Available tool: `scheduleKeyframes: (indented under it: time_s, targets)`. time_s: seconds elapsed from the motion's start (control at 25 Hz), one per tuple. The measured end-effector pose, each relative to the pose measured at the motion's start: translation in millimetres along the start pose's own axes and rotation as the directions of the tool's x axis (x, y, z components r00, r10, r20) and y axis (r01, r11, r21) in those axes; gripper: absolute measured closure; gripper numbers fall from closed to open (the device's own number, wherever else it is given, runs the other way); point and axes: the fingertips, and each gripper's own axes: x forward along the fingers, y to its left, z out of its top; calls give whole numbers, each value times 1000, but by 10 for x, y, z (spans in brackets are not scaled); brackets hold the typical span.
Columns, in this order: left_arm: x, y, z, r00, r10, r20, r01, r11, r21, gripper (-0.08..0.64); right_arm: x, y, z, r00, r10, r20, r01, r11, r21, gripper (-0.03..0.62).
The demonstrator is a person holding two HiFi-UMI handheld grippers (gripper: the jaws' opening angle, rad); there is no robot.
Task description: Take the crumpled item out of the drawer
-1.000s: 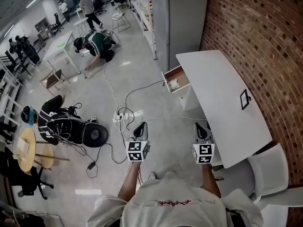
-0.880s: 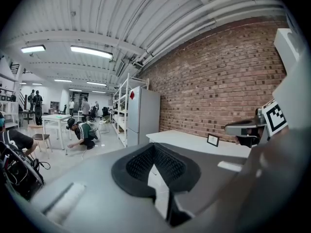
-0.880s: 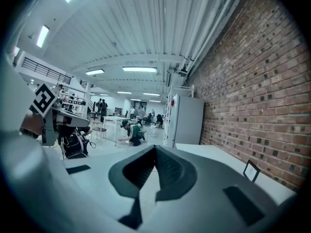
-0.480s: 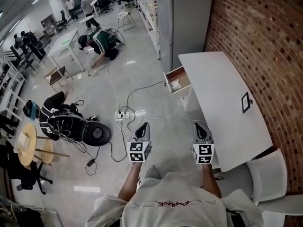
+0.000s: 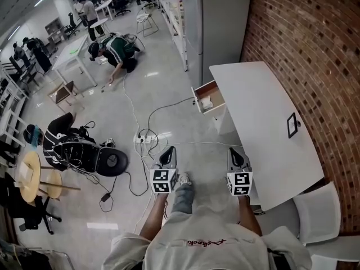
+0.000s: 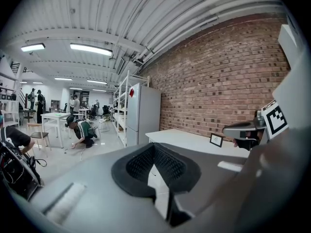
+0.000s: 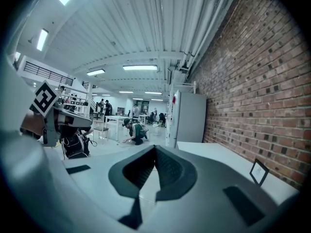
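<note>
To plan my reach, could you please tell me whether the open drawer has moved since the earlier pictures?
No. The drawer stays pulled out the same way from the side of the white table, with the crumpled item inside.

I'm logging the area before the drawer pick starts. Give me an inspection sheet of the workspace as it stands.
Surface: white desk, holding a small framed stand near the wall side.
Job's things: drawer open at the desk's far end; pale crumpled item inside.
Clutter: black bags on the floor.
Grippers: left gripper and right gripper both shut, empty, well short of the drawer.
Cables: power strip with cords trailing over the floor.
Surroundings: brick wall, grey cabinet, white chair, person crouching on the floor.
</note>
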Motion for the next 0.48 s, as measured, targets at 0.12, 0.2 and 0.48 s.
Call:
scheduleKeyframes:
  time_s: [0.12, 0.2, 0.48]
  targets:
    - [190, 63, -4, 1000, -5, -9, 5, 1000, -6, 551, 177, -48, 0, 1000, -2, -5, 2, 1000, -2, 580]
    - [341, 127, 17, 1000, -10, -11, 10, 1000, -8, 551, 329, -81, 6, 1000, -2, -11, 2, 1000, -2, 580]
    - [998, 426, 259, 999, -32, 7, 32, 999, -10, 551, 976, -242, 213, 1000, -8, -8, 8, 1000, -20, 580]
